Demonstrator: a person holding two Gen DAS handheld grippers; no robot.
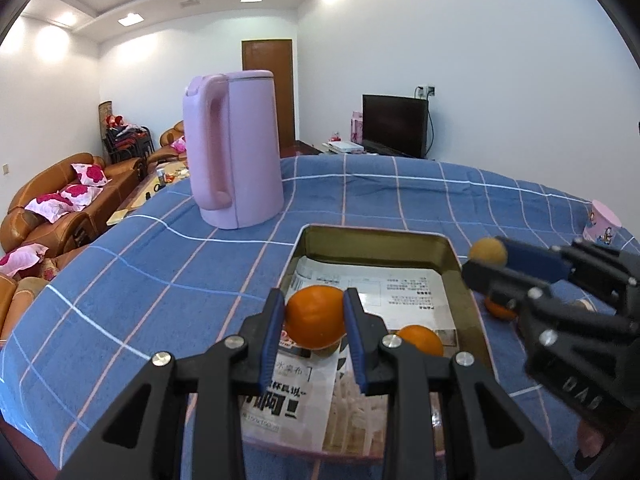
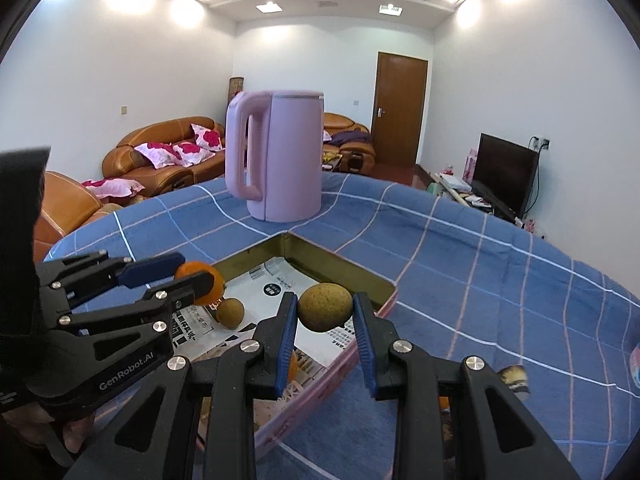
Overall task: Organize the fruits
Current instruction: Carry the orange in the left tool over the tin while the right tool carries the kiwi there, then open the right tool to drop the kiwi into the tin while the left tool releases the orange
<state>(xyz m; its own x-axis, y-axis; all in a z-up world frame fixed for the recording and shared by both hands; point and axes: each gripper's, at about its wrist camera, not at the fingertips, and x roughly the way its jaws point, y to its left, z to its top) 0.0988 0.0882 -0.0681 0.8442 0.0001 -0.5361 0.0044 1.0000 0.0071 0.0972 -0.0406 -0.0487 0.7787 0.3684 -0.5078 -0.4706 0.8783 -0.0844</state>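
Gripping an orange (image 1: 316, 322) between closed pads, the left gripper (image 1: 314, 320) holds it above the near-left part of the tin tray (image 1: 464, 256), likely to set it down inside. The right gripper (image 2: 325, 312) likewise clamps a brown round fruit (image 2: 325, 307) over the tray's right rim. Another orange (image 1: 420, 340) and a small brown fruit (image 2: 231, 313) already lie on the paper lining. A pink kettle (image 1: 234, 148) stands beyond on the blue checked cloth (image 1: 160, 264).
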